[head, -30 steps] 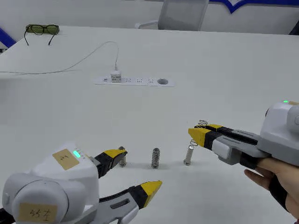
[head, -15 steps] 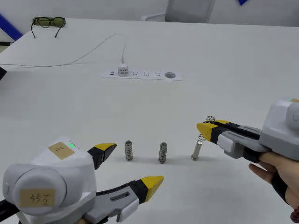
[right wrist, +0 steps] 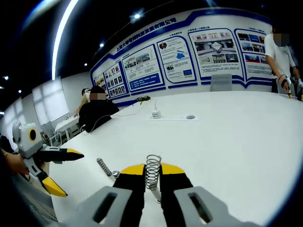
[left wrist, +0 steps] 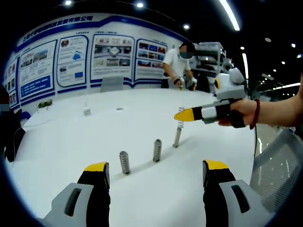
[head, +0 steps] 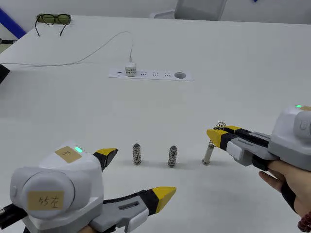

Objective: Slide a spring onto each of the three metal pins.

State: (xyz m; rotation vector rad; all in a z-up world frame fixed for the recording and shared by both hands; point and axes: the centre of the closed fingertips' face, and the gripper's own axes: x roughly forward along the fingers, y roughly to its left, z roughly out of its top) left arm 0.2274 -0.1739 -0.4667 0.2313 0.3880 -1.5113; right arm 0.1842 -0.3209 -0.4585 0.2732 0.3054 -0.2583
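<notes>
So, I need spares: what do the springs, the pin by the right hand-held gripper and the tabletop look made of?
Springs: thin coiled wire, grey with dull shine, probably steel. Pin: smooth silvery rod, metal; alloy unclear. Tabletop: matte white, soft reflections, perhaps laminate or painted board.

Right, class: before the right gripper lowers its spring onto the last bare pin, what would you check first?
1. Is the held spring gripped by the right gripper: ok.
2. Is the third pin bare: ok.
3. Is the third pin upright: not ok, it leans.
4. Is the held spring's lower end over the pin top: cannot tell.
5. Are the left spring and middle spring seated: ok.
6. Is the left gripper open, apart from the pins: ok.
</notes>
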